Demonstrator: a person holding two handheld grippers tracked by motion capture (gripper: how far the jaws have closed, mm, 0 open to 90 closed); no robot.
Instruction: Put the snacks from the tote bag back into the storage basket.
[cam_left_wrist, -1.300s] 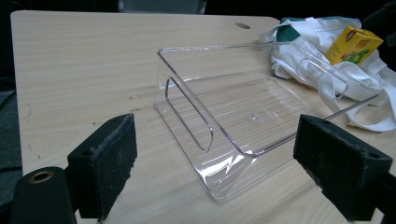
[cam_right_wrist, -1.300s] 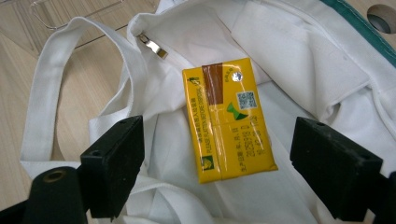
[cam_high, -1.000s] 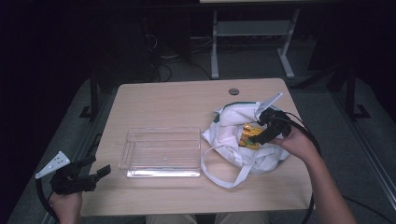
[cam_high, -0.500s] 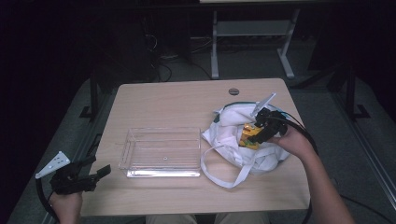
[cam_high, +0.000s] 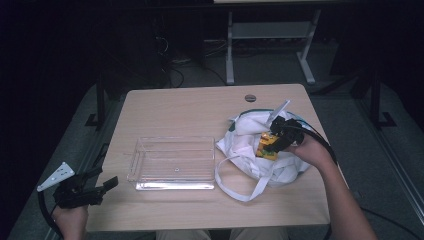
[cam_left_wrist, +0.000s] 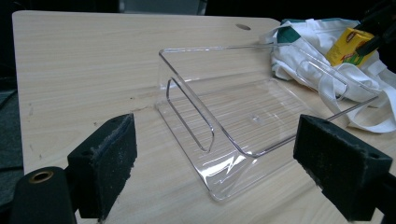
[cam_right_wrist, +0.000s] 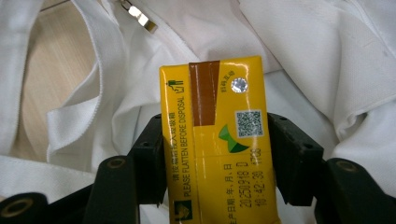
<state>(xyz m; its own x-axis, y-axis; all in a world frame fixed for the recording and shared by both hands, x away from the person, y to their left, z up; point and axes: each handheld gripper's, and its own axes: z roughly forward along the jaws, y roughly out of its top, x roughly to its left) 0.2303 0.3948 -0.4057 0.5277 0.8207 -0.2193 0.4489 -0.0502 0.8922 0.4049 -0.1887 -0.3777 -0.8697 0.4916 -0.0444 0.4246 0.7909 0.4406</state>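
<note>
I see the yellow carton (cam_right_wrist: 217, 140) clamped between the jaws of my right gripper (cam_high: 277, 140), gripped across its narrow sides, sitting over the crumpled white bag (cam_high: 260, 150) at the right of the desk (cam_high: 190, 107). In the right gripper view its lower end is cut off by the frame, and folds of cloth lie close around it on all sides, with a zip pull (cam_right_wrist: 138, 17) above. The right hand (cam_high: 312, 150) reaches in from the near right edge, forearm angled across the desk corner. The bag's strap loops out toward the near edge. Just left of the bag lies a clear tray (cam_high: 172, 162), empty, with bare desk behind it. My left gripper (cam_high: 95, 187) hangs at the near left corner, jaws spread wide, holding nothing, pointing toward the tray. What lies deeper in the bag I cannot make out.
</note>
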